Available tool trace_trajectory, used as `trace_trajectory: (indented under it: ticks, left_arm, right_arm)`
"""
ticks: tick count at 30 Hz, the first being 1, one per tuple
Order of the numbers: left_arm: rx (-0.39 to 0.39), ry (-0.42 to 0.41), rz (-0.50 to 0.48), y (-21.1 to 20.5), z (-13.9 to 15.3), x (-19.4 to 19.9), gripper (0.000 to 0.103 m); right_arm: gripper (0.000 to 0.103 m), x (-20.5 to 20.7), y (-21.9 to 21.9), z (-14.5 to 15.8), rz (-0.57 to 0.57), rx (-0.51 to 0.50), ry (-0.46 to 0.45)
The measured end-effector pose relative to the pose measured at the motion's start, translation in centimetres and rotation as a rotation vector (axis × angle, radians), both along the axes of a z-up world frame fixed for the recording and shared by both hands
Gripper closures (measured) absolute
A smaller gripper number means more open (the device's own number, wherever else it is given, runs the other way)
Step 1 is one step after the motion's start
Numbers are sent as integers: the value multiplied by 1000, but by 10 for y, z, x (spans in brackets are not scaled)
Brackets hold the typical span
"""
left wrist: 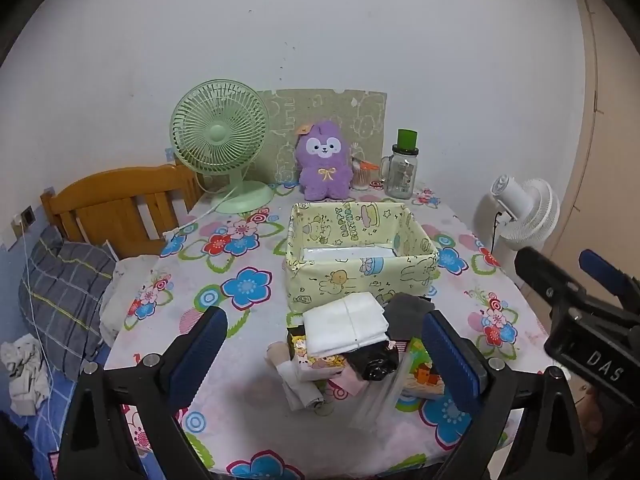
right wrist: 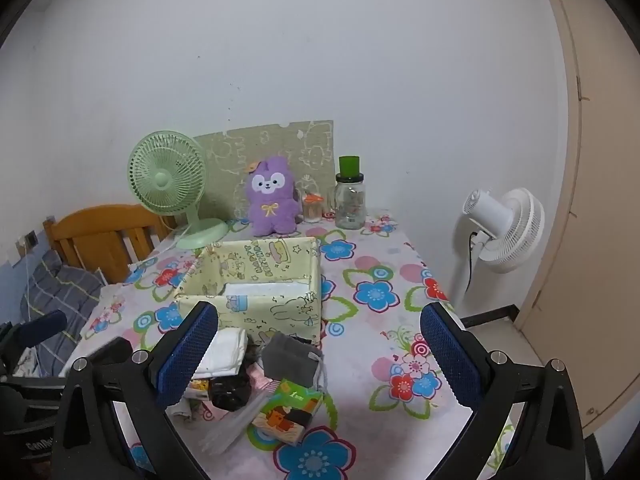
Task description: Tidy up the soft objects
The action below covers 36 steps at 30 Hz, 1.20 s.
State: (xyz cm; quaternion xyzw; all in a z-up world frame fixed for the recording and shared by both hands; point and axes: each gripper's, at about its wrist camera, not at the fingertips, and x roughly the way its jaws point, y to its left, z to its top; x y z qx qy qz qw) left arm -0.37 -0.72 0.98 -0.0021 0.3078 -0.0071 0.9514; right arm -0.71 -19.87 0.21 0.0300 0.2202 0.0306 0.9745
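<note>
With both claws, left [left wrist: 324,344] and right [right wrist: 318,354], gaping empty, we'd pinch the limp, light folded white cloth [left wrist: 346,326] mid-stack.

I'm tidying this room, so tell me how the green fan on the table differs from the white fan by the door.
The green fan stands on the flowered table; the white fan stands off the table, beside its right edge. The green fan faces the camera, showing its grille; the white fan is turned away, showing its motor housing. The green fan has a short stem; the white fan sits on a taller pole. Both have round grilles.
</note>
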Motion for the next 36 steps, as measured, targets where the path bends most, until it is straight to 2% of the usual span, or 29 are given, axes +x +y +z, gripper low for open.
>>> trace_trajectory:
  ticks: [11, 23, 36]
  left_arm:
    - [-22, -19, 25, 7, 1, 3, 5]
    - [-32, 1, 18, 8, 0, 10, 6]
    - [-21, -5, 12, 7, -1, 10, 9]
  right_arm:
    - [1, 6, 6, 1, 19, 0, 7]
    - [1, 7, 8, 7, -11, -24, 6]
    - [1, 9, 13, 10, 20, -30, 9]
